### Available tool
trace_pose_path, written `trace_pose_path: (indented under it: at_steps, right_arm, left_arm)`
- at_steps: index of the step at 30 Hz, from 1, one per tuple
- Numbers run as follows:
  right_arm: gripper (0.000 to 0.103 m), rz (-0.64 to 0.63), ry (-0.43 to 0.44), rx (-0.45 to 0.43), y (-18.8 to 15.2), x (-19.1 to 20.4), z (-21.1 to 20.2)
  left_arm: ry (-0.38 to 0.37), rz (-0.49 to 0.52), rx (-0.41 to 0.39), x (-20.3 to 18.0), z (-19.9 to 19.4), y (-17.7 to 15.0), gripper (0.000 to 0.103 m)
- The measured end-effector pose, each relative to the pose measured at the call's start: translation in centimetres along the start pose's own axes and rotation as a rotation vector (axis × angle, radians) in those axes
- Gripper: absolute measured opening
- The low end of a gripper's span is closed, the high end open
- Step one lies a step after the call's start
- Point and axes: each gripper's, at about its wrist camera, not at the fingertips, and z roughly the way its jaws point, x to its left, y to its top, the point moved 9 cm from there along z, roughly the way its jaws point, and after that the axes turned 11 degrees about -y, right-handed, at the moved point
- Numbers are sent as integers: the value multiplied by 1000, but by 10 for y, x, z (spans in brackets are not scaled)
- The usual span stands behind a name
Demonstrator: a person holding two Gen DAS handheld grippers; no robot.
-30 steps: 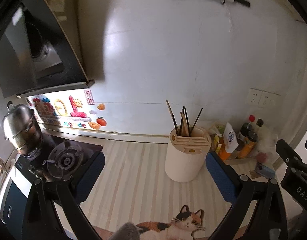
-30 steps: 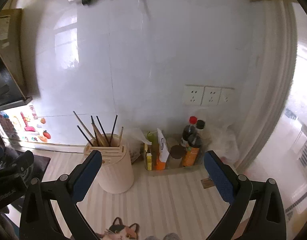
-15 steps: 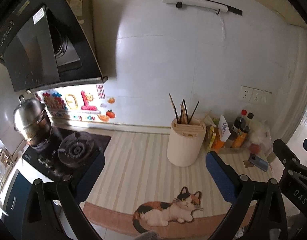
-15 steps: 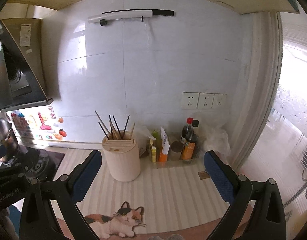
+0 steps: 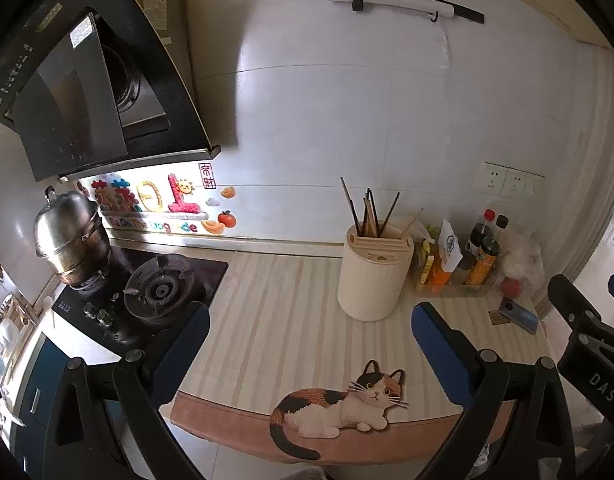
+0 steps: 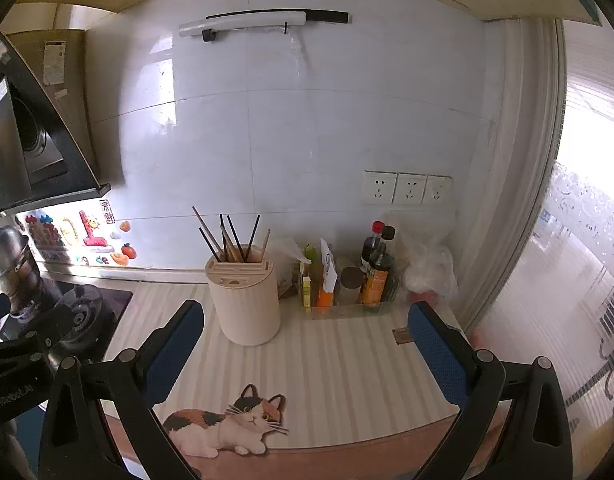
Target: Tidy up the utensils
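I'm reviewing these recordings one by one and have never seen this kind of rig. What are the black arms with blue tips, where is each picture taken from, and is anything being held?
There is no robot: a person carries a two-finger gripper in each hand, each with a fisheye camera looking along its fingers. One picture shows the left gripper, the other the right gripper. The blue tips are finger pads. Both grippers are open and hold nothing.

Ahead is a striped kitchen counter with a cat-print mat. On it stands a cream round utensil holder with dark chopsticks sticking out. To its right are sauce bottles; to its left, a gas stove with a steel pot.
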Motion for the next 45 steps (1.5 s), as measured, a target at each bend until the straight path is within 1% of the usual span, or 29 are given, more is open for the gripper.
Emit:
trace_pose_path:
  at_steps: [2,18,27,45]
  right_arm:
    - [103,-5,-3,2,0,-2,0]
    - [103,-20,18,17,-3,-7,1]
    - [103,-29,28,19,-5,-4,-2]
    - [103,-30,33,10,-4,0,-8]
  left_arm:
    - [10,1,1,0,0,-1,103]
    - [16,3,-1,-1,1,-2,103]
    - [1,16,-6,-1,-1,-2,103]
    - [-4,29,-19,-2,-5,-1,103]
